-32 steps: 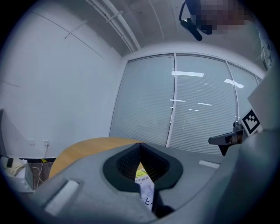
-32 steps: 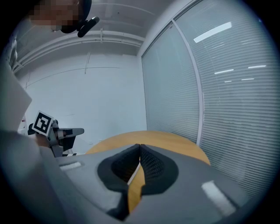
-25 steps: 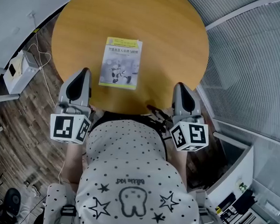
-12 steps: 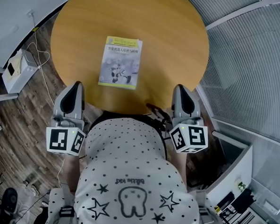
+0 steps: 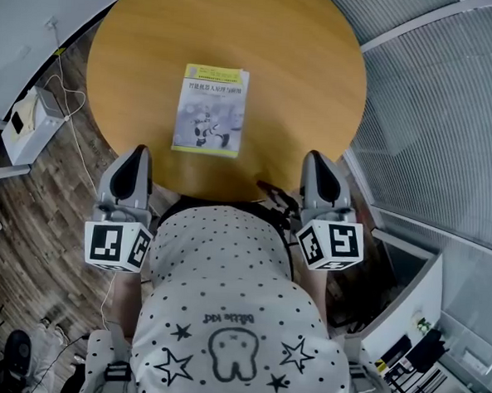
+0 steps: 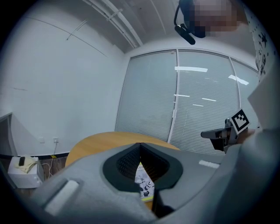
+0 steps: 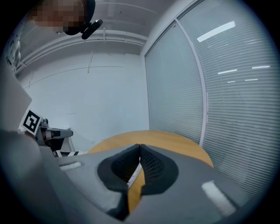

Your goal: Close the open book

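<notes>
The book [image 5: 211, 109] lies shut and flat, cover up, on the round wooden table [image 5: 304, 54], left of the middle. My left gripper [image 5: 136, 153] is shut and holds nothing, hanging just off the table's near-left edge, short of the book. My right gripper [image 5: 317, 157] is shut and empty over the near-right edge. In the left gripper view the jaws meet at the tip [image 6: 140, 144], and the book [image 6: 144, 186] shows through the gap below them. In the right gripper view the jaws [image 7: 140, 145] are also together, with a sliver of the book [image 7: 134, 174] behind.
A white box [image 5: 30, 124] with cables sits on the wooden floor at the left. Glass walls with blinds [image 5: 450, 121] run along the right. The person's dotted shirt [image 5: 222, 315] fills the lower head view, close behind both grippers.
My left gripper has drawn back from the table's edge toward the person and sunk a little. The right gripper and the book have not moved.
</notes>
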